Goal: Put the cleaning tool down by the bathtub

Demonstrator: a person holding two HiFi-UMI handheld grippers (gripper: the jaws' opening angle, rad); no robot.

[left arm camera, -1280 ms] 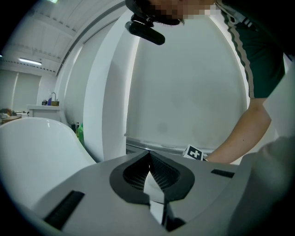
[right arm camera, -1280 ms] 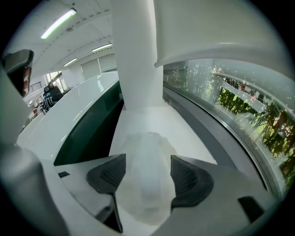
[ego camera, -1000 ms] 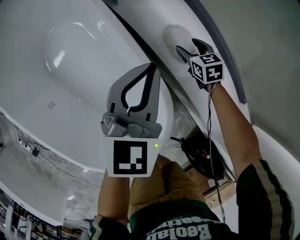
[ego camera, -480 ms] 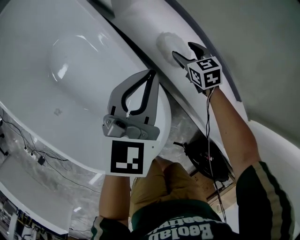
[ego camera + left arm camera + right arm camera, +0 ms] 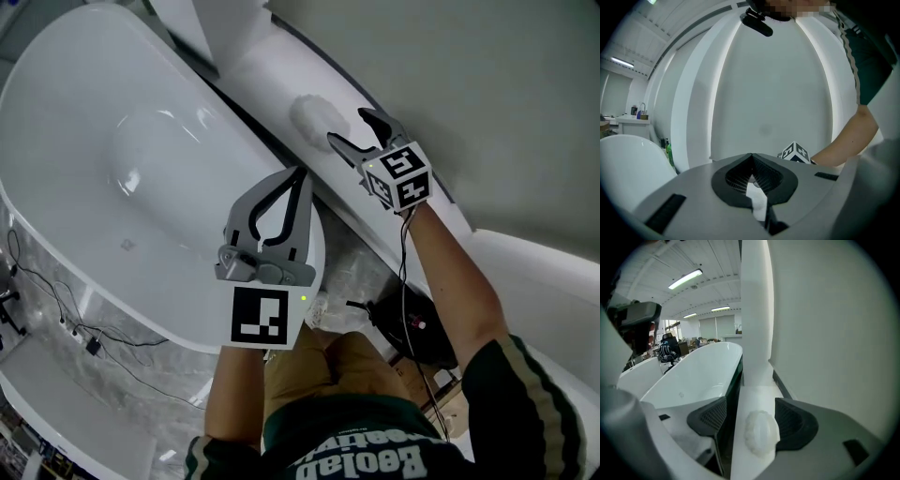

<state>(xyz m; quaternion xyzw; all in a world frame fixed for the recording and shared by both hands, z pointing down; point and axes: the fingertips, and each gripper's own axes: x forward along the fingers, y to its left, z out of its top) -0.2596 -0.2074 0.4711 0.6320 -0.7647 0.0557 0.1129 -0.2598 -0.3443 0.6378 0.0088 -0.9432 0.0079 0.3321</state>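
Observation:
The cleaning tool, a white fluffy puff (image 5: 314,117), lies on the white ledge (image 5: 267,70) beside the white bathtub (image 5: 103,159). My right gripper (image 5: 347,127) is open just behind it, with the jaws spread wide. In the right gripper view the puff (image 5: 761,432) rests on the ledge (image 5: 754,397) between the two pads of the right gripper (image 5: 750,420), nearer the right pad and not squeezed. My left gripper (image 5: 298,175) hangs shut and empty over the tub's near rim. Its jaws meet at the left gripper's tip (image 5: 751,157).
A grey wall (image 5: 469,66) runs along the ledge's far side, and a white column (image 5: 757,305) rises from it. A black round device (image 5: 412,328) with cables sits on the floor by the person's knee. More cables (image 5: 66,323) trail on the floor at left.
The head view has pulled back and swung, so more of the tub shows. The right gripper stays open and has eased slightly back from the puff. The left gripper remains shut.

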